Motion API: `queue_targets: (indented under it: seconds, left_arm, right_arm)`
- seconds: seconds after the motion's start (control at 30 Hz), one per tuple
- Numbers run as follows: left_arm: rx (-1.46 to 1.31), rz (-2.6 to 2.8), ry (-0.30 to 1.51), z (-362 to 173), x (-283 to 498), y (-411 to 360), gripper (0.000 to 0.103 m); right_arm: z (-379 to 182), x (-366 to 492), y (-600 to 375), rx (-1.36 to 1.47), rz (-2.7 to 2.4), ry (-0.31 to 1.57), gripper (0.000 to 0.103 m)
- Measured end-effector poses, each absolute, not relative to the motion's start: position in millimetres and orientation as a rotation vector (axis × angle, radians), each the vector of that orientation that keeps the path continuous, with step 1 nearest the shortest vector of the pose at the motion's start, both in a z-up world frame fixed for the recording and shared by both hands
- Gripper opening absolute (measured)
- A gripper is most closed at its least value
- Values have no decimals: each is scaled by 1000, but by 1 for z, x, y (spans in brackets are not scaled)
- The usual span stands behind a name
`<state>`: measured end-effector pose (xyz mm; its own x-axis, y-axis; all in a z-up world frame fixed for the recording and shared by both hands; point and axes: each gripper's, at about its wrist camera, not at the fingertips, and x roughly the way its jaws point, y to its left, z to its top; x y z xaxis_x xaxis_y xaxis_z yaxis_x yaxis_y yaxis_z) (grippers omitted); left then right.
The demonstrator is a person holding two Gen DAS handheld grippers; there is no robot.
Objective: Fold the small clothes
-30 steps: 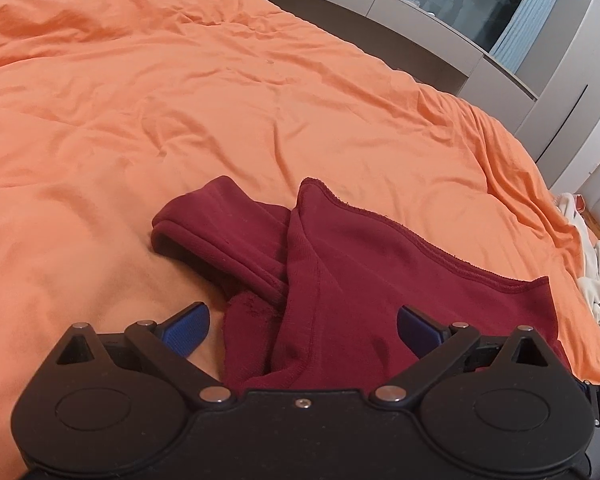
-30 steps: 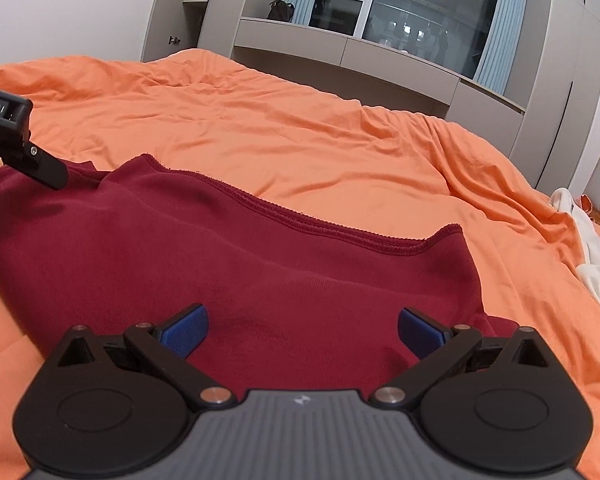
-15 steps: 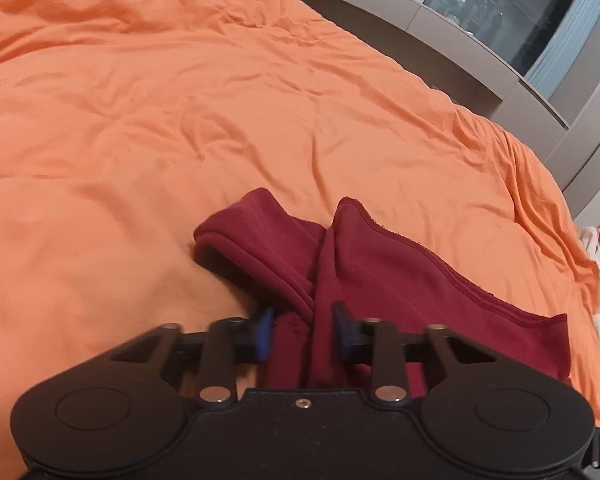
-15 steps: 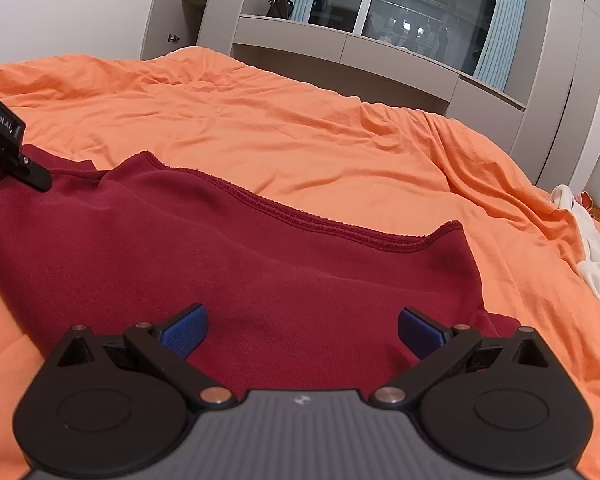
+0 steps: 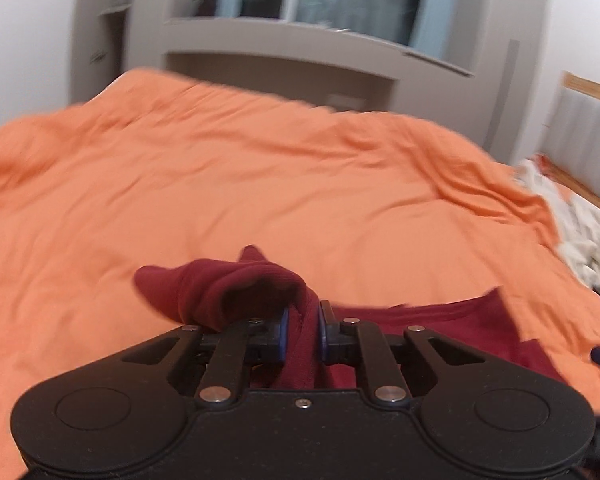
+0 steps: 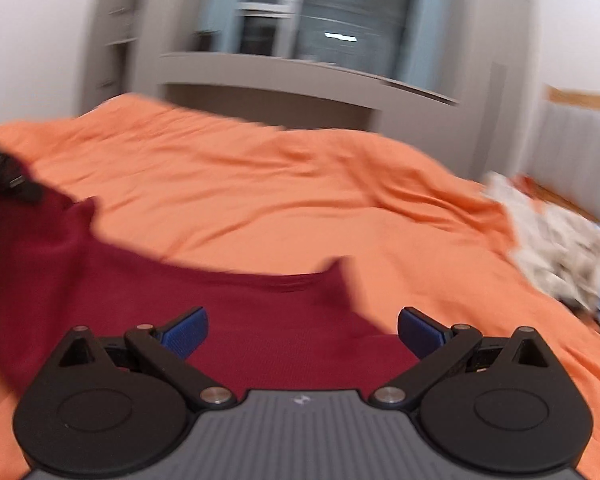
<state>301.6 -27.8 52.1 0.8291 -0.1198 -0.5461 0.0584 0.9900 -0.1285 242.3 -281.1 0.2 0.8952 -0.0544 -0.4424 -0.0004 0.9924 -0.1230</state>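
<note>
One gripper only has a hold on the garment (image 5: 236,292), and that is the main risk. The left gripper (image 5: 302,334) pinches a bunched fold of the dark red cloth, while the right gripper (image 6: 302,334) has nothing clamped. If the left side lifts alone, the garment is likely to hang crooked, drag across the orange bedspread (image 5: 260,184) and lose any flat edge needed for a clean fold. A thin pinch on a thick roll (the cuff-like end curls over the left finger) may also slip out.

Left gripper: its jaws have just been closing and now press the cloth from both sides, with only the fold between them.

Right gripper: jaws wide apart; the cloth spreads below and between the pads (image 6: 186,332), but the frame is blurred, so contact appears absent rather than certain.

The garment lies on the bedspread, its left end raised.
</note>
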Motion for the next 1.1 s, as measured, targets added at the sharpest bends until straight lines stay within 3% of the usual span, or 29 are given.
queue_targets:
  seconds: [0.23,0.4,0.57,0.67,0.73,0.8,0.97,1.1]
  left_arm:
    - [-4,-323,574,63,297,-130,15]
    - [68,-484,653,35,282,-196,16]
    - [39,-542,749,0,276,-211,21]
    - [0,-578,762,-6,276,-203,40]
    - [-27,-599,764,-5,275,-195,62]
    - [-26,-601,744,-1,272,-190,72]
    - [57,-588,687,13,269,-197,74]
    - [101,-536,622,24,269,-196,82]
  right_arm:
    - [12,240,-404,250,-249,467,103]
    - [5,236,-448,360,-311,466,103]
    - [-3,241,-452,400,-274,491,103]
    - [-1,243,-442,380,-255,503,103]
    - [-2,244,-439,377,-245,509,103]
    - [-2,244,-436,381,-240,515,103]
    - [-4,243,-438,400,-261,521,103]
    - [-6,239,-445,433,-282,519,103]
